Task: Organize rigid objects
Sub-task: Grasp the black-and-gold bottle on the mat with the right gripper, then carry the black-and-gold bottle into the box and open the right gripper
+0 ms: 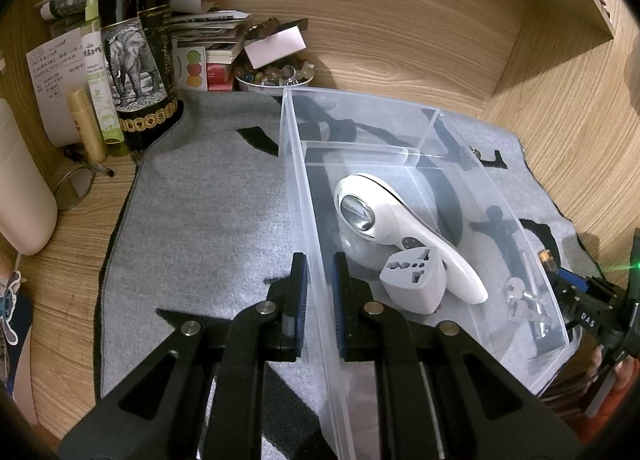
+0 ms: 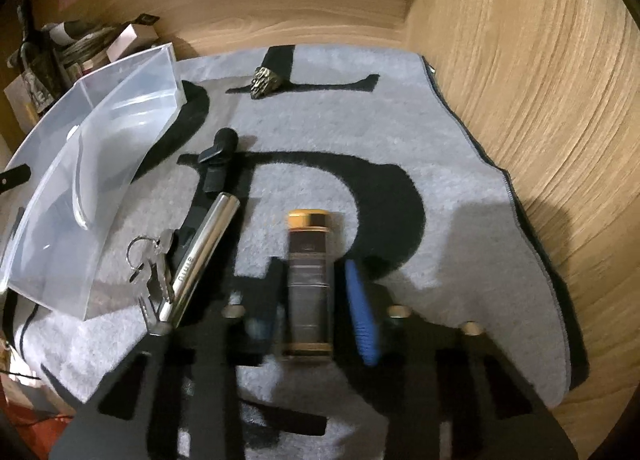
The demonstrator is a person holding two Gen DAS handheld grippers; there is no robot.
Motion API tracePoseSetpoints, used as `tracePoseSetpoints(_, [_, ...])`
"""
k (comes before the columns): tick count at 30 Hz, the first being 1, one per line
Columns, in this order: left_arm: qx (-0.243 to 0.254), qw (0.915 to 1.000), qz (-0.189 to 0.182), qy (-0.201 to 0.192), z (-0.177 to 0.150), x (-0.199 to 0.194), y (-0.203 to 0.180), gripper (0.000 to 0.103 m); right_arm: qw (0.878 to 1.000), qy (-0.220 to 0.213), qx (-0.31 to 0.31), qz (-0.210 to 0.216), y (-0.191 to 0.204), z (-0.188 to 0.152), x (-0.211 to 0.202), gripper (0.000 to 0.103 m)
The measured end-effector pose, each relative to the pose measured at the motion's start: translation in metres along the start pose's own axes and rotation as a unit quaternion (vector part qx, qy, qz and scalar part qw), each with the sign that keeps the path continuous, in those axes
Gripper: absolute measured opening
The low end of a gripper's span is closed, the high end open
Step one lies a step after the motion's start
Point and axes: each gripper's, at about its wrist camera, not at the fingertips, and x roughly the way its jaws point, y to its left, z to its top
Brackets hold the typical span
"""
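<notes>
A clear plastic bin (image 1: 304, 188) stands on a grey mat (image 1: 200, 200). It holds a white handheld device (image 1: 384, 216) and a grey travel adapter (image 1: 414, 280). My left gripper (image 1: 320, 292) is shut on the bin's left wall, one finger on each side. My right gripper (image 2: 310, 296) straddles a dark cylinder with gold caps (image 2: 309, 284) lying on the mat (image 2: 400, 132); the jaws look slightly apart from it and the view is blurred. The right gripper also shows in the left wrist view (image 1: 560, 276), outside the bin's right wall. Keys (image 2: 150, 264), a silver tube (image 2: 200, 252) and a black clip (image 2: 218, 160) lie beside the bin (image 2: 92, 164).
A wine bottle (image 1: 136, 44), spray bottles, papers and a bowl of beads (image 1: 274, 74) crowd the back left of the wooden desk. A small bronze ornament (image 2: 266, 82) sits at the mat's far edge. A wooden side wall (image 2: 540, 100) rises on the right.
</notes>
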Motion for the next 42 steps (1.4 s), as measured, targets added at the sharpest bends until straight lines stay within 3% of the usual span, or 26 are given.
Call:
tracePoseSetpoints(8, [0.0, 1.0, 0.0, 0.0, 0.0, 0.0, 0.0, 0.012, 1.0, -0.019, 0.015, 0.004, -0.001, 0.012, -0.007, 0.022])
tracePoseSetpoints(14, [0.0, 1.0, 0.0, 0.0, 0.0, 0.0, 0.0, 0.012, 0.998, -0.056, 0.006, 0.02, 0.007, 0.031, -0.025, 0.022])
tracePoseSetpoints(30, [0.0, 1.0, 0.001, 0.0, 0.0, 0.0, 0.0, 0.012, 0.982, -0.146, -0.07, 0.098, 0.079, 0.083, -0.056, 0.022])
tracePoseSetpoints(42, [0.0, 1.0, 0.001, -0.001, -0.001, 0.0, -0.001, 0.012, 0.973, -0.139, -0.125, 0.134, 0.124, 0.103, -0.04, 0.022])
